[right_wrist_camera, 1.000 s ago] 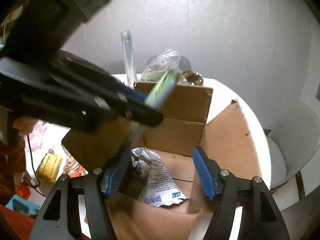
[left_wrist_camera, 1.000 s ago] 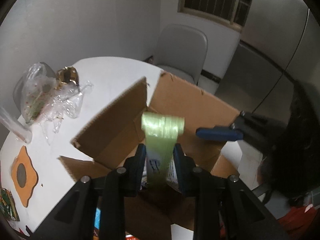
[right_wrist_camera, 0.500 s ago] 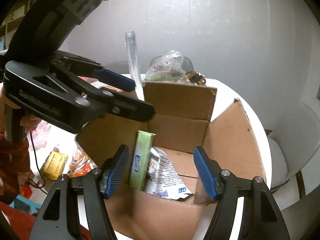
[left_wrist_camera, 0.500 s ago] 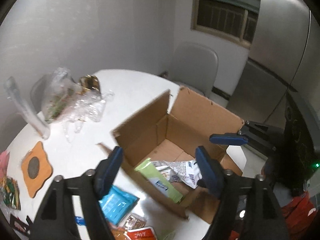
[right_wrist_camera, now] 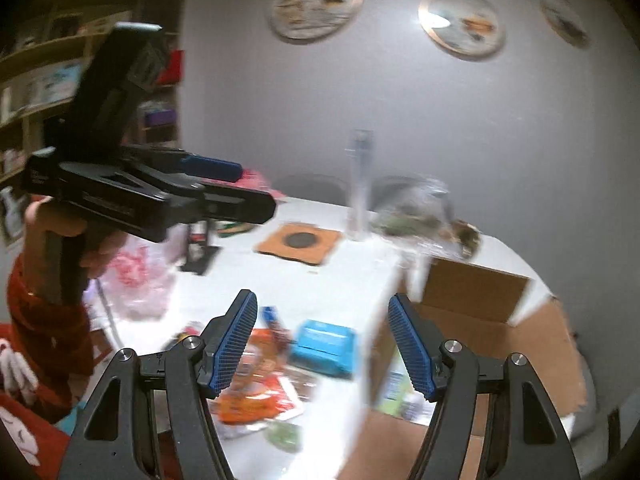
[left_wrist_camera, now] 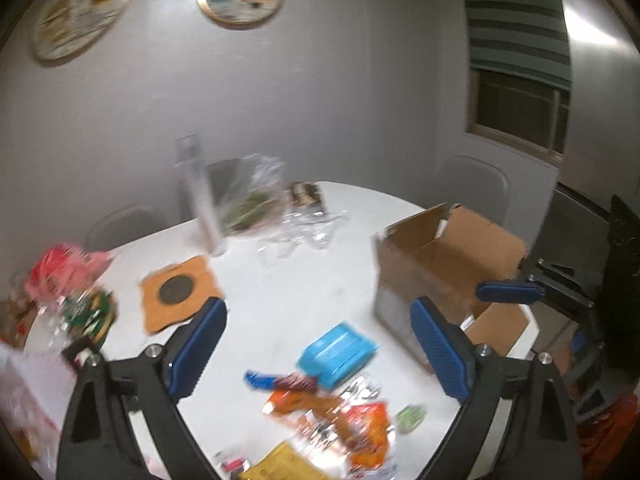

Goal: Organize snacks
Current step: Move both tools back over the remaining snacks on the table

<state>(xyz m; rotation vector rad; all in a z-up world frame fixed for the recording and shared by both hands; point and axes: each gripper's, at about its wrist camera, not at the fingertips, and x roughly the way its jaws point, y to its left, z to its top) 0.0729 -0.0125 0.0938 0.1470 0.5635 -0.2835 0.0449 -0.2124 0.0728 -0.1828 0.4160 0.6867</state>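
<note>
Left wrist: left tool point(left_wrist_camera: 318, 346) wide, jaws opening, nothing between; blue pack point(left_wrist_camera: 338, 352) and orange packets point(left_wrist_camera: 308, 400) loose on surface point(left_wrist_camera: 280, 296), cardboard box point(left_wrist_camera: 444, 264) to the right.
Right wrist: right tool point(right_wrist_camera: 322, 346) half-spread, empty, above box edge point(right_wrist_camera: 472, 292); green packet point(right_wrist_camera: 394, 392) inside box.

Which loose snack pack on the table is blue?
The flat light-blue packet nearest the cardboard box; the packs beside it are orange, red and yellow.

Bare white table point(left_wrist_camera: 280, 300) lies open between the near snack pile point(left_wrist_camera: 332, 404) and the far orange mat point(left_wrist_camera: 180, 292), while the cardboard box point(left_wrist_camera: 440, 264) blocks the right side.
</note>
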